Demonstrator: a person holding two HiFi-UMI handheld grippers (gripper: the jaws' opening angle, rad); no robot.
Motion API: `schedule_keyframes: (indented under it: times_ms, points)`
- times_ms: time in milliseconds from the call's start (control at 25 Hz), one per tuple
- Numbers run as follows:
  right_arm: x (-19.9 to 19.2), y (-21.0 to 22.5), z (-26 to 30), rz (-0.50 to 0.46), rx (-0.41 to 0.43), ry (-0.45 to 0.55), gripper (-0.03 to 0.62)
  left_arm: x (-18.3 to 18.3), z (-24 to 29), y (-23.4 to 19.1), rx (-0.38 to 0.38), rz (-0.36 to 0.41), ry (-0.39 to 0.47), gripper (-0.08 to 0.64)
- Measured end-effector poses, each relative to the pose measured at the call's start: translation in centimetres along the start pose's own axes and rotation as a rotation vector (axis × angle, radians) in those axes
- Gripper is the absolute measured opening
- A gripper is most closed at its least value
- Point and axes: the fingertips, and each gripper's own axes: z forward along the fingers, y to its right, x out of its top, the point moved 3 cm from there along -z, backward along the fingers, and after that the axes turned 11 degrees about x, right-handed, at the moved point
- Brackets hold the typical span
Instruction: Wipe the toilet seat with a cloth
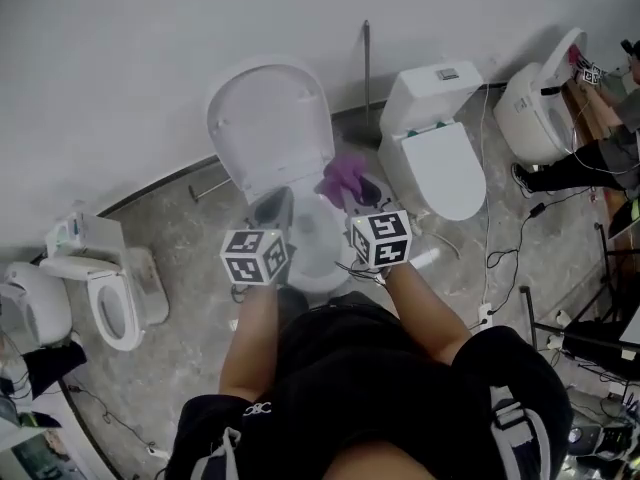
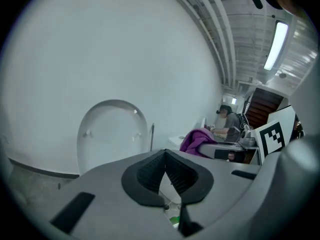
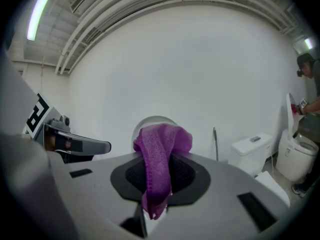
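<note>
No text, label, brand or number can be read.

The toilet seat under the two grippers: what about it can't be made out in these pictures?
- Head view: the toilet seat is mostly covered by the left gripper, right gripper and purple cloth; its cleanliness is unreadable.
- Left gripper view: the gripper's own body blocks it; only the raised lid shows.
- Right gripper view: the cloth and gripper body hide it.
</note>
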Motion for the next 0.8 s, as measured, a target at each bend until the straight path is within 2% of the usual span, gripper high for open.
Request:
schedule_keyframes:
  times_ms: [120, 240, 520, 800]
  points:
    - [3.2, -0.6, -1.9, -0.041, 0.029, 0.020, 0.055, 2.4, -1.7, 1.3, 0.017, -0.005, 0.037, 0.008]
    - [5.8, -0.9, -2.7, -0.061, 0.054, 0.054, 0.055, 4.8, -2.3, 1.8, 0.017, 0.039, 0.068, 0.008]
    - [8.9, -0.9, -3.8, 0.056, 0.084, 0.166, 0.055, 7.7, -2.9, 2.7, 0.009, 0.070, 0.125, 0.008]
    - [10.0, -1.7, -3.4, 0.065, 0.114, 0.227, 0.055, 8.9, -3.2, 2.5, -0.001, 0.069, 0.139, 0.008]
